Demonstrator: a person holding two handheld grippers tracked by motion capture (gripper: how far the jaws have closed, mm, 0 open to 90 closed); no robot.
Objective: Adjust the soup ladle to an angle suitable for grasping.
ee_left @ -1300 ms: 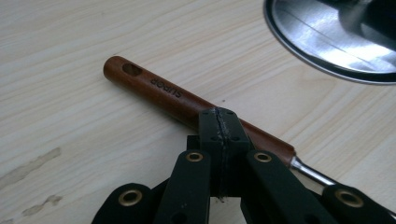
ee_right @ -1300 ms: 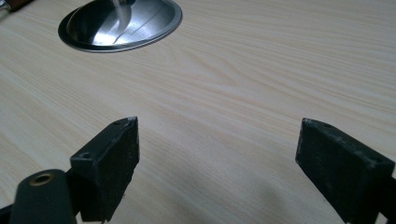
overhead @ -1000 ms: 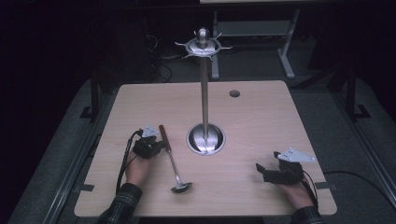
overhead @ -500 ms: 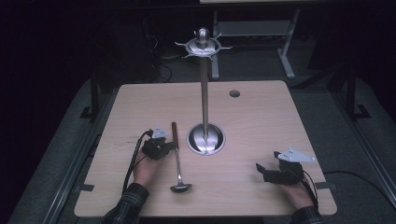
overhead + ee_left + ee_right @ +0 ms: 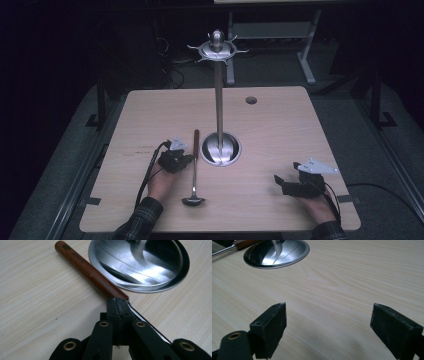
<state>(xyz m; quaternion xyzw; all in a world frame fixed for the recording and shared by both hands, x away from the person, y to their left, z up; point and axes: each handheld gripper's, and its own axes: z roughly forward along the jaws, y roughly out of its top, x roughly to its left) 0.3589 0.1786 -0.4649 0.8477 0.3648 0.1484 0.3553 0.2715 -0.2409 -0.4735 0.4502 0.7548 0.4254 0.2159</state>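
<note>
From the high view, my left gripper (image 5: 187, 158) sits lower left of centre, jaws pressed together against the ladle (image 5: 194, 170), which lies flat on the table (image 5: 280, 125) just left of the stand's base (image 5: 220, 148). My right gripper (image 5: 280, 182) rests at the lower right, well apart.

In the left gripper view, the shut jaws meet the steel shaft (image 5: 140, 316) where the wooden handle (image 5: 91, 273) ends. I judge I should keep low and steady, clear of the base.

In the right gripper view, the jaws stand spread over bare wood.
</note>
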